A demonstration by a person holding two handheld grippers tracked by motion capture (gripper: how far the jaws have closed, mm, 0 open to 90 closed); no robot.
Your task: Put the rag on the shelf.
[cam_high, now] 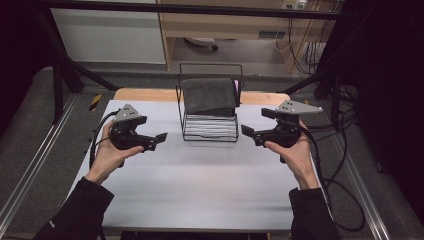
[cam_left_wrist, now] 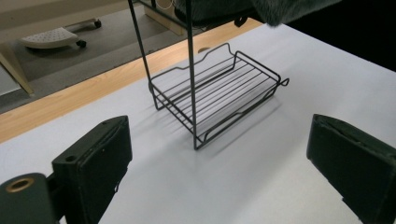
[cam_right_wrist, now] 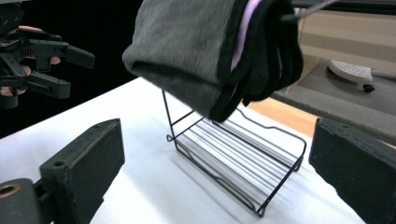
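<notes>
- Now both grippers hang just above the white table, one on each side of the wire rack, and each points inward at it.
- Left gripper: jaws spread wide, nothing between them. Its own view looks between the two black jaws at the rack's lower tray, which stands bare on the table.
- Right gripper: jaws likewise spread, with nothing pinched. Its view has the rack between the jaws (farther off, not touched).
- Towel: dark grey, folded, draped over the rack's top bar so that it hangs down on both sides. A thin lilac edge runs along one fold.
- Rack: black wire, upright near the far middle of the table, well apart from both grippers. Its tray sits under the hanging towel without touching it.
- Hands: each wraps a gripper body from below, with dark sleeves coming in from the near edge; cables trail off each gripper toward the table's sides.
</notes>
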